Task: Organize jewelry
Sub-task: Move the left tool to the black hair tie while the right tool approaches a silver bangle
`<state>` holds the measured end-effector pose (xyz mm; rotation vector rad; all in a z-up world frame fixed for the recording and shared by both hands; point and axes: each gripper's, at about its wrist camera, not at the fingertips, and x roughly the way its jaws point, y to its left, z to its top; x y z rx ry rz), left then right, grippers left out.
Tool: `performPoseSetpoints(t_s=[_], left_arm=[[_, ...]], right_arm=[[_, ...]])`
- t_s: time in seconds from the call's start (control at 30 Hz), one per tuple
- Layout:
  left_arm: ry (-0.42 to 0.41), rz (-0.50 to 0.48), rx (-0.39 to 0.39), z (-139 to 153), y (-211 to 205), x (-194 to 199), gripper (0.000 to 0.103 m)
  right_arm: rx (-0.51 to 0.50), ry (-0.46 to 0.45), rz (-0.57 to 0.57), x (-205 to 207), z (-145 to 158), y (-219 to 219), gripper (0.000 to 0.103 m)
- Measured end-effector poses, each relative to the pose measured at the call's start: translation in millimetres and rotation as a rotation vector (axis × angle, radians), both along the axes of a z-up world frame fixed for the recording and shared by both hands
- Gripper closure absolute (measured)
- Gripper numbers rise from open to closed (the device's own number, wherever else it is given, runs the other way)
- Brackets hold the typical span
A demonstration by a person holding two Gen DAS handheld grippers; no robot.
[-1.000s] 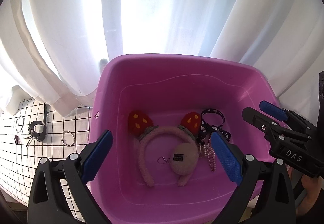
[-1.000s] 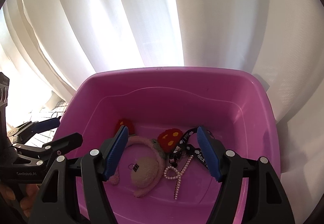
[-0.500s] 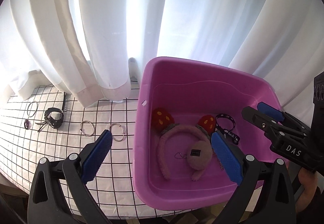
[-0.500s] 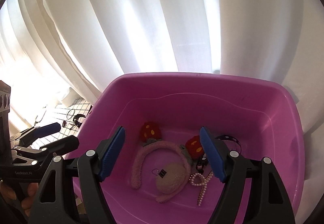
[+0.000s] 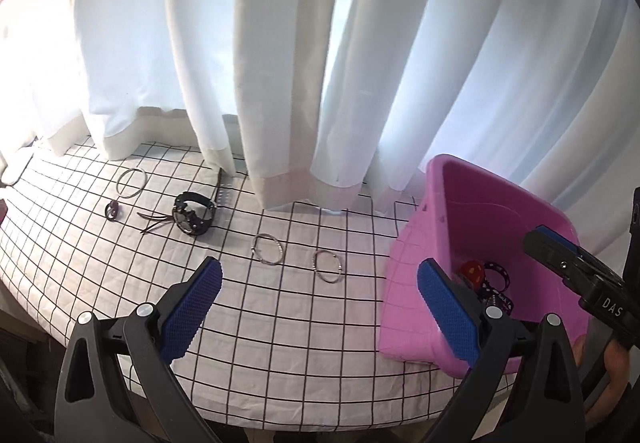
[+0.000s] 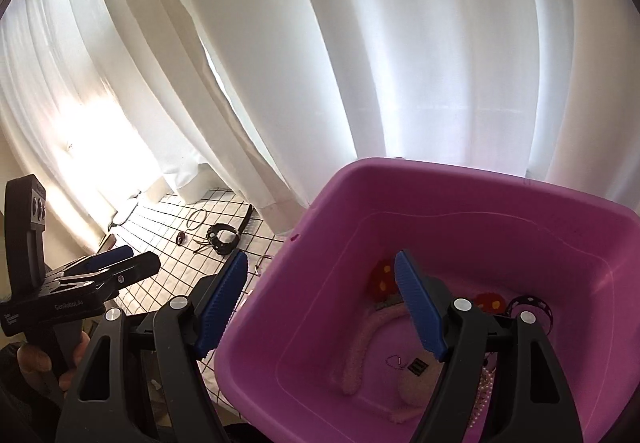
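Observation:
My left gripper (image 5: 319, 271) hangs open and empty over the checked cloth (image 5: 280, 315), left of the pink basin (image 5: 480, 183). Two silver rings (image 5: 267, 249) (image 5: 328, 266) lie just beyond its fingertips. Farther left are a black strap bracelet (image 5: 192, 218), a third silver ring (image 5: 131, 182) and a small dark ring (image 5: 113, 211). My right gripper (image 6: 321, 259) is open and empty above the near left rim of the basin (image 6: 440, 171). Inside lie a plush headband (image 6: 360, 347) with red ears, a pearl strand (image 6: 484, 395) and a dotted ribbon (image 6: 536, 303).
White curtains (image 5: 288, 63) hang to the cloth along the far edge, close behind the jewelry. The table's front edge curves just below my left gripper. A hand holds the other gripper (image 6: 108, 259) at the left of the right wrist view.
Both grippers swung left. The left one went from above the basin to over the cloth, bringing the rings and bracelet into view. The right one shifted to the basin's left rim. Both stayed open.

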<state>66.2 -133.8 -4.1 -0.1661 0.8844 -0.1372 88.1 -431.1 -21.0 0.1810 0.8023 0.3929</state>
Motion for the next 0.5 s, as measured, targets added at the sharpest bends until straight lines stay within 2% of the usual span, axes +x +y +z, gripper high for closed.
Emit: performPoseSetpoints(t_s=[0.13,0.5], left_arm=[[-0.002,0.068,0.007,-7,55,0,0.007],[-0.005,0.135,0.041,-25,196,34,0.007]], right_arm=[[0.008,-0.013,-0.009,-2,6,28,0.03],[-0.039,-0.096,-0.125,-14,22,118,0.03]])
